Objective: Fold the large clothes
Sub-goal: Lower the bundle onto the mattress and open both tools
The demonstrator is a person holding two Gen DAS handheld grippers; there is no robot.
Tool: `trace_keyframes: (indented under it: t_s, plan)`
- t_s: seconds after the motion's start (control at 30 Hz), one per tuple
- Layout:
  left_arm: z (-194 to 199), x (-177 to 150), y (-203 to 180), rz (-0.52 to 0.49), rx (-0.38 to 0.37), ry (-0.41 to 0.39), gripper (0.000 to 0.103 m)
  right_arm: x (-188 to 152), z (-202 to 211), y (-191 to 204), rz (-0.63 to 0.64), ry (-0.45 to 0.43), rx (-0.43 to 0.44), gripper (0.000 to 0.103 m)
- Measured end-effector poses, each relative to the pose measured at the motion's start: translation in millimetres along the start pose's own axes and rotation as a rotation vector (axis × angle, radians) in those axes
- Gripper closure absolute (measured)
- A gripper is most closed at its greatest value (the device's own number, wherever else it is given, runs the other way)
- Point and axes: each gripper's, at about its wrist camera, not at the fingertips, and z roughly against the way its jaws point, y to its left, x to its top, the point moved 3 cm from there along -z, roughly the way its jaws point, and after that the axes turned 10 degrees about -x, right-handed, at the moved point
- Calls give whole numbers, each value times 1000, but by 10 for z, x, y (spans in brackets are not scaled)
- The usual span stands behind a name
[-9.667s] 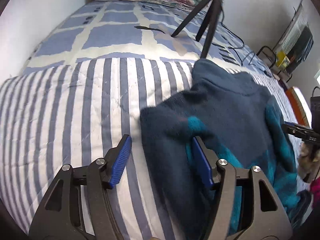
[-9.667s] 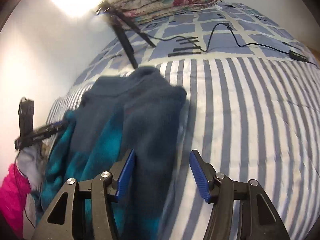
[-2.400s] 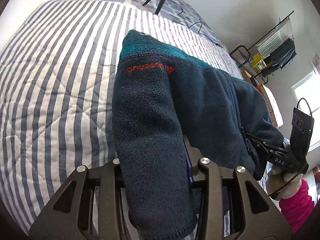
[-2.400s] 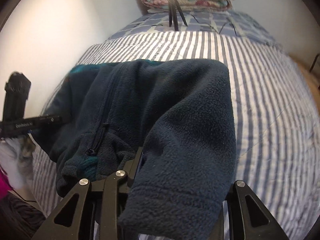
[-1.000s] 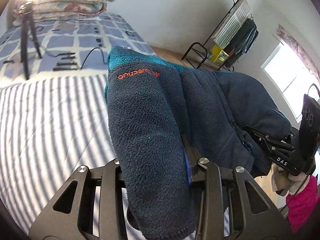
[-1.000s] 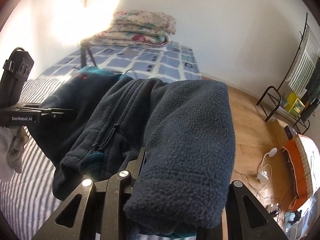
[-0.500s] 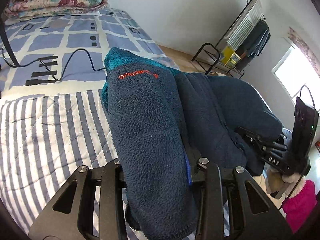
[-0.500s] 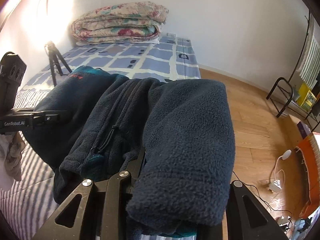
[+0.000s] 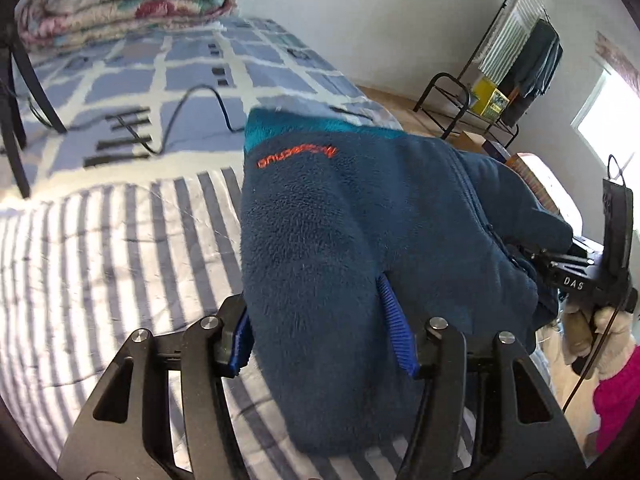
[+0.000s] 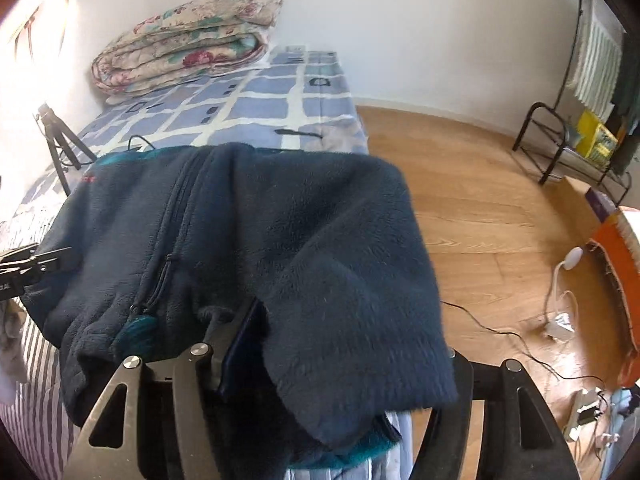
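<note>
- Left wrist view: left gripper [image 9: 324, 330], jaws opening. A fold of the dark blue fleece jacket [image 9: 360, 232] sits between the blue pads [image 9: 394, 330]; cloth looks loose against them, prob. no longer pinched.
- Jacket runs fwd from the jaws and off to the right; teal collar w/ orange lettering at the far end, ahead of the gripper.
- Below and to the left of the jaws: striped quilt [image 9: 100, 248]. Further ahead, checked blue sheet [image 9: 132, 80] w/ a black cable [image 9: 200, 96]; folded floral blanket [image 9: 120, 0] at the far end.
- Far right: the other gripper's body [image 9: 580, 276], held by a hand in a pale glove [image 9: 612, 336], pink sleeve [image 9: 618, 392] below it.
- Right wrist view: right gripper [image 10: 320, 360], jaws opening. Thick jacket fold [image 10: 320, 248] drapes over both fingers and hides the right one; grip can't be confirmed.
- Zip runs just left of the jaws.
- Right of the gripper: wood floor [image 10: 480, 208], metal rack [image 10: 568, 148]; tripod [image 10: 56, 136] far left.
</note>
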Motion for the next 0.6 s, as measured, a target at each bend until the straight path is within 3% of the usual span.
trace_keyframes:
  t_s: [0.33, 0.6]
  plan:
    - [747, -181, -375, -111, 19, -65, 45, -131, 741, -12, -52, -81, -55, 38]
    - [1707, -509, -966, -201, 12, -135, 45, -282, 1795, 186, -49, -171, -47, 38]
